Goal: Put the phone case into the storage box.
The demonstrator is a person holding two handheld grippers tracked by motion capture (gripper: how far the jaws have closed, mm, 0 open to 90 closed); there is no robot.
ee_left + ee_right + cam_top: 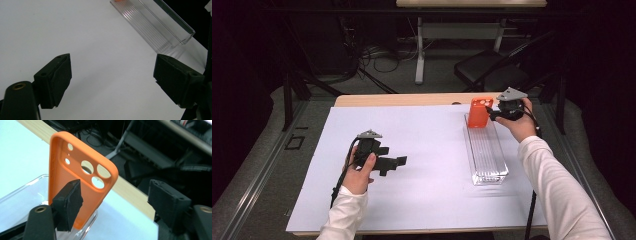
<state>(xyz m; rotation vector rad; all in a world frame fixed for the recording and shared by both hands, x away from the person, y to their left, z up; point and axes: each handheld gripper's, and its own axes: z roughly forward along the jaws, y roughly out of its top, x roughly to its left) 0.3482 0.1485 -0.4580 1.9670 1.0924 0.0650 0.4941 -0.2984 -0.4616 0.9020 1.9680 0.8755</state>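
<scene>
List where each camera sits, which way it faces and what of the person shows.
High view: above the person's side, facing forward and down on the table; both forearms, left gripper, right gripper.
Left gripper view: on that gripper, facing the white sheet past its open jaws.
Right gripper view: facing the orange phone case between open jaws.
Shared: clear tray, all three.

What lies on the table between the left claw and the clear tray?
Nothing: in the high view, only bare white sheet separates the left claw from the clear tray. The left gripper view shows the same bare stretch.
</scene>
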